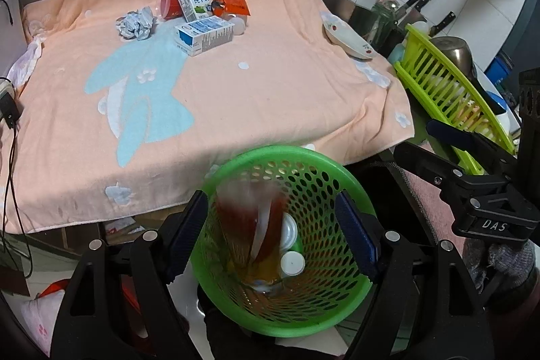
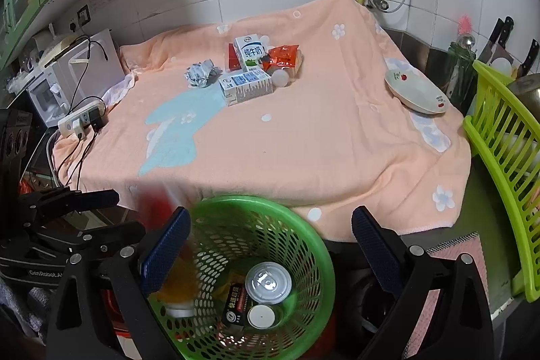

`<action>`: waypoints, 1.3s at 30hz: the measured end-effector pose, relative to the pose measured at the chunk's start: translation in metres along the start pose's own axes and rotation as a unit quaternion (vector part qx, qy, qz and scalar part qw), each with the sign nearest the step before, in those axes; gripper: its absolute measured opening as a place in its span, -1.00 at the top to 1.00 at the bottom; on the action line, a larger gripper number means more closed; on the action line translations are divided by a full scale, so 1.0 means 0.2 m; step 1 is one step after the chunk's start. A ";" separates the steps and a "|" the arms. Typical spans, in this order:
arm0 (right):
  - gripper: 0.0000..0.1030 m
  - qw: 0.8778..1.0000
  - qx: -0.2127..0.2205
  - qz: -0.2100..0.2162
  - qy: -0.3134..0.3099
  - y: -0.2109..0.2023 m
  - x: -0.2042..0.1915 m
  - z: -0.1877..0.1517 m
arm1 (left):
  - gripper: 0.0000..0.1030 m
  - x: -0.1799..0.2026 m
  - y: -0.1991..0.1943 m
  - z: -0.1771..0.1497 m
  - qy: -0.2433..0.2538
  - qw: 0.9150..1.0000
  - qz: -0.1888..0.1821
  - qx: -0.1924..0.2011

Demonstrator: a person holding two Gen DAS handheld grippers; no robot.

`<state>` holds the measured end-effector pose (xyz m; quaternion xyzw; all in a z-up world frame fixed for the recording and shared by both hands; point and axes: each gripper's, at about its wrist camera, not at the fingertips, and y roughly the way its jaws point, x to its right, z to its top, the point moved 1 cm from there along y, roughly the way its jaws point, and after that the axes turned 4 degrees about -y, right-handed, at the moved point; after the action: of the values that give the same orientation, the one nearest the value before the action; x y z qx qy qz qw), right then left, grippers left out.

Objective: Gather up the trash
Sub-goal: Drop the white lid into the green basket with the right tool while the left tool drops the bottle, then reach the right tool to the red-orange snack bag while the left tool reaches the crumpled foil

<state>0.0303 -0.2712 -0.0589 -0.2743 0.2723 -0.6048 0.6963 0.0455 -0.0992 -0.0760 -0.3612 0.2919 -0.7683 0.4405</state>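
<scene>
A green mesh basket [image 1: 341, 188] sits below the table's front edge, also in the right wrist view [image 2: 303, 225]. A blurred red-orange bottle [image 1: 251, 231] is dropping into it between my left gripper's [image 1: 271, 225] open fingers; it shows blurred in the right wrist view [image 2: 168, 258]. White lids [image 2: 268, 282] and a black wrapper [image 2: 236, 302] lie inside. My right gripper [image 2: 270, 245] is open and empty above the basket. On the peach towel [image 1: 236, 97] remain two milk cartons [image 1: 204, 34], crumpled paper [image 1: 135, 24], a red cup [image 1: 168, 4] and an orange packet [image 1: 233, 4].
A white bowl [image 1: 347, 39] rests at the towel's right edge. A lime dish rack [image 1: 449, 97] with pots stands right, knives behind it. A power strip with cables [image 2: 81, 120] and a white appliance [image 2: 67, 80] stand left. Tiled wall behind.
</scene>
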 end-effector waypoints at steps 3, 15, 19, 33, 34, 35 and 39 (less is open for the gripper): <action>-0.81 1.000 0.001 0.001 -0.001 0.00 -0.01 0.01 | -0.48 -0.01 -0.01 0.00 -0.001 1.000 0.000 0.002; -0.81 1.000 -0.004 0.009 -0.008 0.05 -0.01 0.12 | -0.49 -0.11 -0.05 0.09 -0.020 1.000 0.015 0.015; -0.81 1.000 -0.008 0.013 -0.009 0.10 -0.01 0.18 | -0.49 -0.16 -0.06 0.13 -0.028 0.999 0.022 0.020; -0.81 0.999 -0.017 0.027 -0.032 0.38 -0.06 0.51 | -0.49 -0.45 -0.03 0.32 -0.071 0.996 0.050 0.029; -0.81 0.999 -0.017 0.028 -0.033 0.41 -0.06 0.54 | -0.49 -0.46 -0.03 0.34 -0.074 0.995 0.052 0.029; -0.81 0.999 -0.018 0.029 -0.033 0.44 -0.06 0.58 | -0.49 -0.48 -0.03 0.35 -0.076 0.995 0.054 0.030; -0.81 0.999 -0.022 0.031 -0.029 0.56 -0.04 0.71 | -0.49 -0.55 -0.01 0.41 -0.084 0.994 0.060 0.032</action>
<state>0.2078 -0.2417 -0.0396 -0.2987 0.2737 -0.5681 0.7164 0.1510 -0.0115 -0.0609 -0.3917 0.2501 -0.7164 0.5204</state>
